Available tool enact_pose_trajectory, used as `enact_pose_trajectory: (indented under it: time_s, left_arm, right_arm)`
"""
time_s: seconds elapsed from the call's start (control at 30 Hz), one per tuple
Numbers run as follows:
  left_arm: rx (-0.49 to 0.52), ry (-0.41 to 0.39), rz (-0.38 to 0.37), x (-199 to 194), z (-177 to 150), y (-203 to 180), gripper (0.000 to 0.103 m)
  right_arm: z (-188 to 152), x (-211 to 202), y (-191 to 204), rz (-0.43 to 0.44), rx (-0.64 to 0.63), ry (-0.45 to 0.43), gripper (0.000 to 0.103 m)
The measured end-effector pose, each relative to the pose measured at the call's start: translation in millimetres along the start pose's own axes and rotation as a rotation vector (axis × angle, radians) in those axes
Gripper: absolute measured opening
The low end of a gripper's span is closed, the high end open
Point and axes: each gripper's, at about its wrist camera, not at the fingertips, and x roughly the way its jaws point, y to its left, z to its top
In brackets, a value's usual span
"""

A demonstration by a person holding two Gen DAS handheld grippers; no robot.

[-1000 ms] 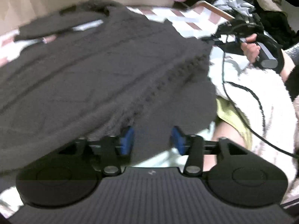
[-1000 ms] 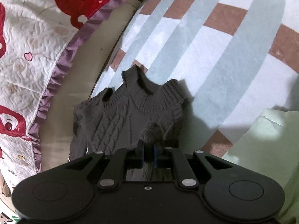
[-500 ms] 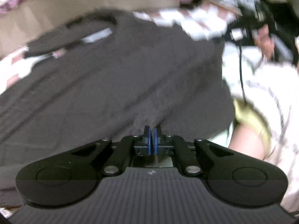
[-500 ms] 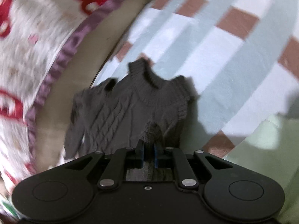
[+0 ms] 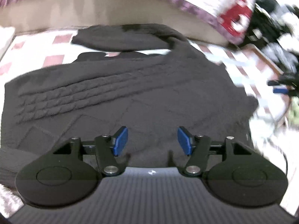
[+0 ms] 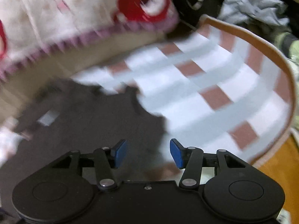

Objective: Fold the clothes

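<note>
A dark grey cable-knit sweater (image 5: 130, 97) lies spread on the checked mat (image 5: 56, 59), one sleeve (image 5: 119, 39) stretched across its far side. My left gripper (image 5: 152, 141) hovers open just over the sweater's near part, blue pads (image 5: 121, 140) apart, nothing between them. In the right wrist view the same sweater (image 6: 89, 123) shows blurred at lower left on the checked mat (image 6: 205, 78). My right gripper (image 6: 147, 154) is open over the sweater's right edge, its blue pads (image 6: 175, 155) holding nothing.
A white quilt with red bears and a purple frill (image 6: 84, 18) borders the mat's far side above a beige base (image 5: 112, 11). A heap of clothes (image 6: 252, 5) lies beyond the mat's brown rim (image 6: 280, 59). The other gripper (image 5: 282, 87) shows at right.
Both grippers were shut on the sweater half a second ago and have let go; both now stand open. The sweater lies flat and both views have swung, with motion blur.
</note>
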Motion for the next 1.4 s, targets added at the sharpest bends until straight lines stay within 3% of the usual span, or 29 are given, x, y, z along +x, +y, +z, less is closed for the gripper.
enact_pose_trajectory:
  time_s: [0.13,0.23,0.37,0.47,0.57,0.73,0.87,0.97,1.03,1.1,1.17,1.3,1.4]
  left_arm:
    - [-0.26,-0.022,-0.015,48,43,45,0.061]
    - [-0.349,-0.049,0.002,82,73,65,0.061]
    - [-0.451,-0.088,0.028,127,113,91,0.061]
    - [-0.528,-0.117,0.048,160,142,109,0.061]
    - [-0.515,-0.153,0.081,186,168,125,0.063]
    - [-0.482,-0.158,0.131,223,196,142,0.064]
    - [-0.466,-0.176,0.129,234,202,139,0.084]
    - [-0.443,-0.187,0.133,239,205,133,0.092]
    - [-0.417,-0.195,0.14,243,207,128,0.093]
    - [-0.37,-0.205,0.156,246,210,122,0.085]
    - [-0.279,-0.207,0.204,249,215,114,0.011]
    - [-0.064,-0.251,0.323,239,236,95,0.008]
    - [0.013,-0.38,0.397,212,264,87,0.005]
  right_arm:
    - [35,19,30,0.255,-0.059,-0.042,0.057]
    - [63,73,60,0.375,-0.091,-0.003,0.057]
    - [81,151,77,0.324,-0.127,-0.01,0.057]
    - [71,184,54,0.367,-0.056,-0.032,0.057]
    - [62,200,42,0.348,-0.066,-0.022,0.057]
    - [65,207,52,0.389,-0.12,-0.015,0.058]
    - [60,216,65,0.397,-0.187,0.004,0.058]
    - [56,228,67,0.359,-0.217,0.02,0.058]
    - [53,234,69,0.325,-0.251,0.024,0.058]
    - [48,234,75,0.295,-0.317,0.009,0.058]
    - [42,233,82,0.264,-0.392,-0.01,0.06]
    - [36,233,87,0.246,-0.453,-0.03,0.064]
    - [37,233,86,0.24,-0.46,-0.03,0.064]
